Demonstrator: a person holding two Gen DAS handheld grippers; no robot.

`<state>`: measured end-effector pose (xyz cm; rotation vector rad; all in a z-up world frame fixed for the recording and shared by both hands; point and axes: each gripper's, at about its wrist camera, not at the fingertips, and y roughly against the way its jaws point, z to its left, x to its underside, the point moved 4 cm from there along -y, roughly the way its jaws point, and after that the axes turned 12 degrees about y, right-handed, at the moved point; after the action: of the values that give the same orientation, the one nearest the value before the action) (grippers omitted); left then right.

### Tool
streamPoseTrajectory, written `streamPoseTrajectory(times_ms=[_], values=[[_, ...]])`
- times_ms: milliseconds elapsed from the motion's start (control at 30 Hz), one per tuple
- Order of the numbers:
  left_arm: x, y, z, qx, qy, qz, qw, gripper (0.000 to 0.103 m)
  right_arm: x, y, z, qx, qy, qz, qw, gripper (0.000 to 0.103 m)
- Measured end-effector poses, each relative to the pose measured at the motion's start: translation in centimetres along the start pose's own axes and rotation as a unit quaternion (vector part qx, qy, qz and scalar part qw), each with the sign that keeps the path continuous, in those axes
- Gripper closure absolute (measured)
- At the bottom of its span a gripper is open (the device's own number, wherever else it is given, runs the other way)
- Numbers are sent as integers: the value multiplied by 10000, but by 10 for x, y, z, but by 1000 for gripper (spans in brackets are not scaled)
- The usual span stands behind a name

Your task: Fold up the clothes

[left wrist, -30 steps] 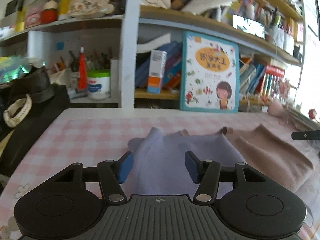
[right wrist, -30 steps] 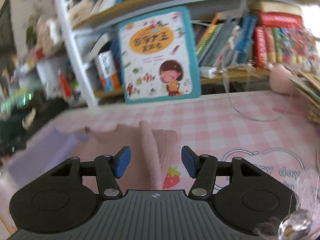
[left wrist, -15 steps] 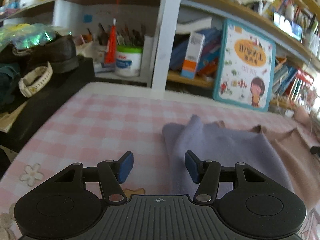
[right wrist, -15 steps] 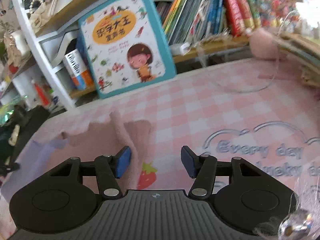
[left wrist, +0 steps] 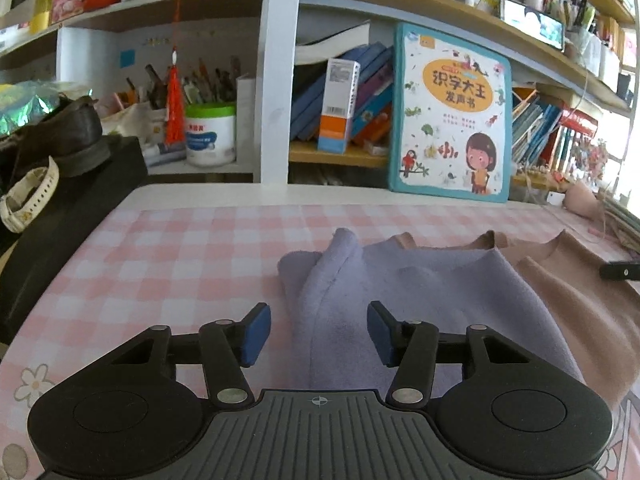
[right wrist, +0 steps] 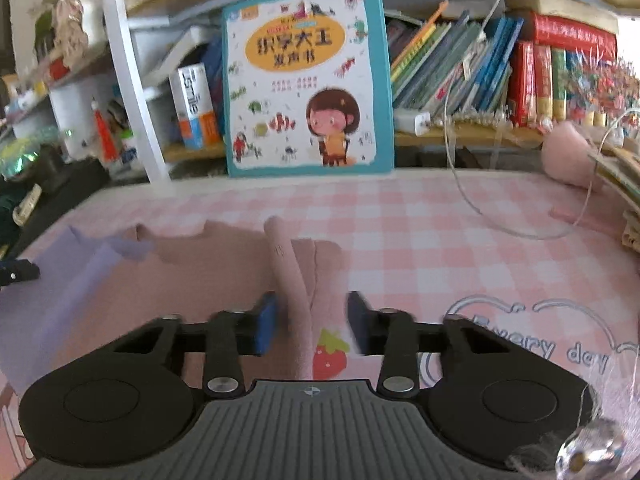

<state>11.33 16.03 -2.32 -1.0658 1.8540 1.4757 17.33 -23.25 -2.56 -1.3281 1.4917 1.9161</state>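
- The garment is a two-tone knit, lavender on one half and dusty pink on the other, lying flat on the pink-and-white checked tablecloth in front of the bookshelf.
- The left gripper hangs low over the lavender half; its blue-padded fingers stand wide apart, with a raised lavender fold running up between them and nothing pinched.
- The right gripper sits at the pink half. Its fingers are narrower than the left pair, on either side of a raised pink ridge of cloth; the pads are close to the ridge, but motion blur keeps me from telling whether they touch it.
- A strawberry print on the tablecloth shows just beside that ridge.
- A teal-edged children's book with a cartoon girl on its cover leans upright against the shelf behind the garment.
- A white tub with a green lid stands in the shelf's left bay, a red tassel hanging beside it.
- A dark shoe and a cream wristband rest on a black surface at the far left.
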Motion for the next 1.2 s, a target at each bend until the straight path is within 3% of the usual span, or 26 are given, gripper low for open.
streamPoseTrajectory(times_ms=[33,133,233,267,400,467,500,533,600,700,767,800,1000,1200], values=[[0,-2,1,18,44,59,10000,79,2,-1,-1,-105,-73,-5,9999,89],[1,-3,7,192,361,147,9991,98,4,1,-4,-284,-258,-75,9992,97],[-8,14,15,530,924,-244,9940,98,-2,18,-7,-421,-471,-537,9966,97],[-9,15,18,543,1004,-266,9931,98,-1,18,-8,-408,-520,-508,9965,97],[0,-4,21,329,924,132,9951,96,5,7,-13,-335,-699,-189,9968,97],[4,-5,22,301,916,58,9953,92,13,-2,-17,-415,-863,-16,9954,95],[4,-4,23,314,966,35,9948,83,14,0,-19,-439,-985,-50,9942,89],[5,-3,24,335,1021,59,9942,63,15,2,-23,-463,-1140,-26,9924,73],[6,-2,25,400,1054,69,9936,33,18,4,-27,-594,-1296,-1,9898,58],[9,-4,24,463,1035,178,9934,36,22,6,-27,-697,-1321,77,9888,59],[12,-6,23,502,1047,228,9930,55,24,5,-27,-953,-1496,138,9840,71],[14,-7,22,545,1081,270,9923,71,25,5,-26,-1083,-1586,168,9812,83],[18,4,31,584,1283,392,9892,75,31,11,-18,-1392,-2024,153,9692,85],[26,27,61,367,1446,347,9882,75,33,17,18,-1642,-1902,226,9677,85]])
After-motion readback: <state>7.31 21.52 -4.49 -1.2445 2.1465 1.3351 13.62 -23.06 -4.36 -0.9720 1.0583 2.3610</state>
